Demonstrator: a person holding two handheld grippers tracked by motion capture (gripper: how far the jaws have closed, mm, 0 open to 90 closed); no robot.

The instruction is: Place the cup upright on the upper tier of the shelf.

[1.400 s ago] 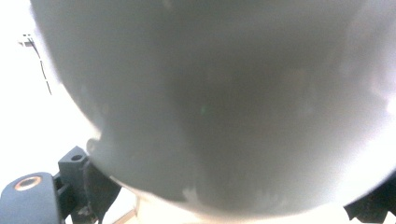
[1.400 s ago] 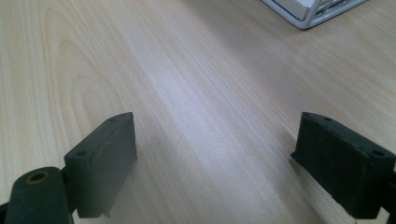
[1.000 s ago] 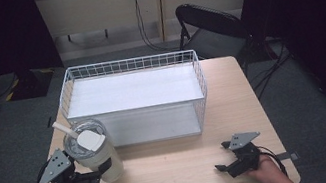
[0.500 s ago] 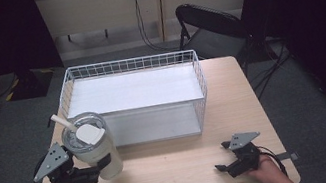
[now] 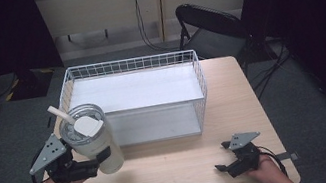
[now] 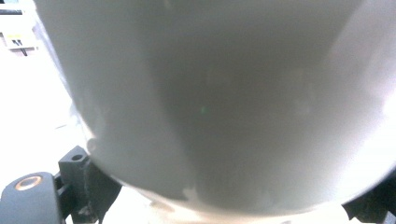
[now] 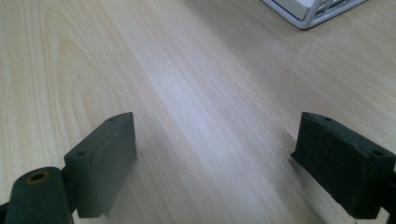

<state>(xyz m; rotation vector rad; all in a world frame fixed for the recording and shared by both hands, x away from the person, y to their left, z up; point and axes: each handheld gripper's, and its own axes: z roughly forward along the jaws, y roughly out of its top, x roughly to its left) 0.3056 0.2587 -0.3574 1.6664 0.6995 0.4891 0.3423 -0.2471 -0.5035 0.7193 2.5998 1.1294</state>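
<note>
Lifted higher and nearer the wire basket (image 5: pixel 195 97) than a second ago: tumbler (image 5: pixel 92 142) at frame's lower left, clamped in left gripper (image 5: pixel 77 168). Could tilt, slip, or clip the basket rim. Right gripper (image 5: pixel 231 160) idle lower right, jaws wide.

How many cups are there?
1. The white tumbler with a lid and straw is at the table's front left, beside the wire basket, gripped by the left gripper. None shows inside the basket.
</note>
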